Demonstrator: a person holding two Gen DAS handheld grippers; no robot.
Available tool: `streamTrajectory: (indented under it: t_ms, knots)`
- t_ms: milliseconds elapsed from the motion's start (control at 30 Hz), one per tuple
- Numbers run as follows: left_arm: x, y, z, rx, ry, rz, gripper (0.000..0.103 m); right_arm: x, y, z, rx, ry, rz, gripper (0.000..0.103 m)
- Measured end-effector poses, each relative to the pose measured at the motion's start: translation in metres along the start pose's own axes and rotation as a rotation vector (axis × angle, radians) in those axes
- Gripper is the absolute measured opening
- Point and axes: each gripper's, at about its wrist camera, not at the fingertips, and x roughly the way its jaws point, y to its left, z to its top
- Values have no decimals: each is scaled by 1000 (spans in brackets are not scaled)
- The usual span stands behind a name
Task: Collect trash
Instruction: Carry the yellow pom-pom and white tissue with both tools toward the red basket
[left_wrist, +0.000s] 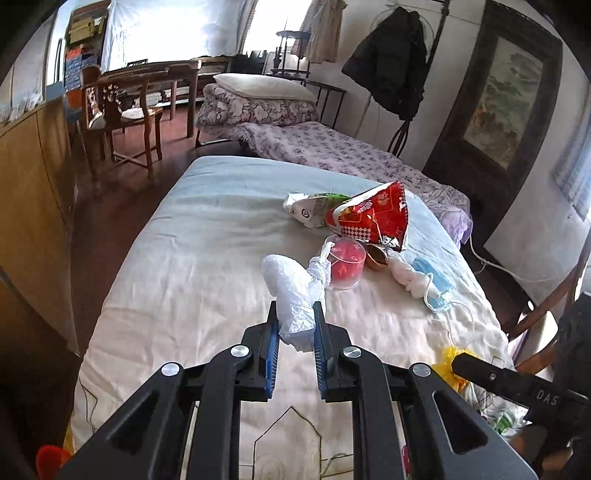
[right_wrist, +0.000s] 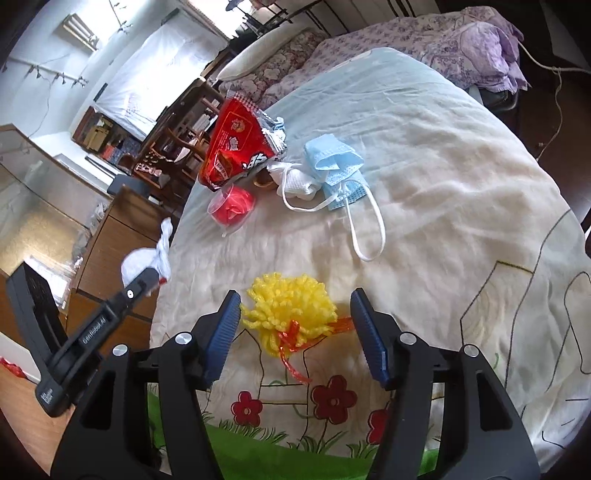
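White plastic bag (left_wrist: 291, 295) pinched in left claw (left_wrist: 295, 325)

Snack bag (left_wrist: 373, 218) behind cup (left_wrist: 345, 266), mask (left_wrist: 434, 286) right, on bed (left_wrist: 192, 258)

Yellow pompom (right_wrist: 290, 314), red snack bag (left_wrist: 373, 218)

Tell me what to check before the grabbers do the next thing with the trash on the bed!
1. Left gripper shut on the knotted white plastic bag: ok.
2. Bag lifted off the pale bedspread: cannot tell.
3. Right gripper open around the fluffy yellow yarn pompom: ok.
4. Right fingers pressing the pompom: not ok, a gap shows on one side.
5. Red crinkly snack packet, clear plastic cup with red inside and blue face mask not yet collected: ok, all lie on the bed.
6. Bin for the trash in sight: not ok, none visible.
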Motion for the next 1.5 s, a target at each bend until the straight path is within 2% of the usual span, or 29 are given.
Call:
streamTrajectory:
  t_ms: [300, 333, 367, 433, 500, 600, 767, 1200, 1333, 1500]
  knots:
    - [-5, -1, 0, -1, -9, -3, 17, 11, 19, -5, -122, -2, -125, 59]
    - [-5, -1, 0, 0, -10, -3, 17, 12, 22, -8, -145, -6, -143, 43]
    - [-5, -2, 1, 1, -9, -5, 17, 12, 26, -10, -171, -13, -156, 38]
    - [-5, -3, 1, 6, -12, -4, 17, 2, 34, -13, -220, -87, -178, 35]
    - [-7, -4, 1, 11, -18, -6, 17, -15, 44, -15, -264, -171, -139, 35]
    - [-11, -5, 1, 15, -34, -15, 17, -23, 43, -13, -256, -201, -102, 35]
    - [-14, -7, -1, 19, -42, -29, 17, -23, 32, -7, -194, -172, -82, 36]
    - [-25, -14, -16, 41, -41, -49, 17, -25, 40, -13, -218, -181, -87, 37]
    - [-38, -16, -25, 16, -31, -85, 17, -26, 42, -19, -230, -178, -87, 37]
    - [-65, -23, -35, 54, -56, -62, 17, -35, 43, -34, -228, -180, -59, 37]
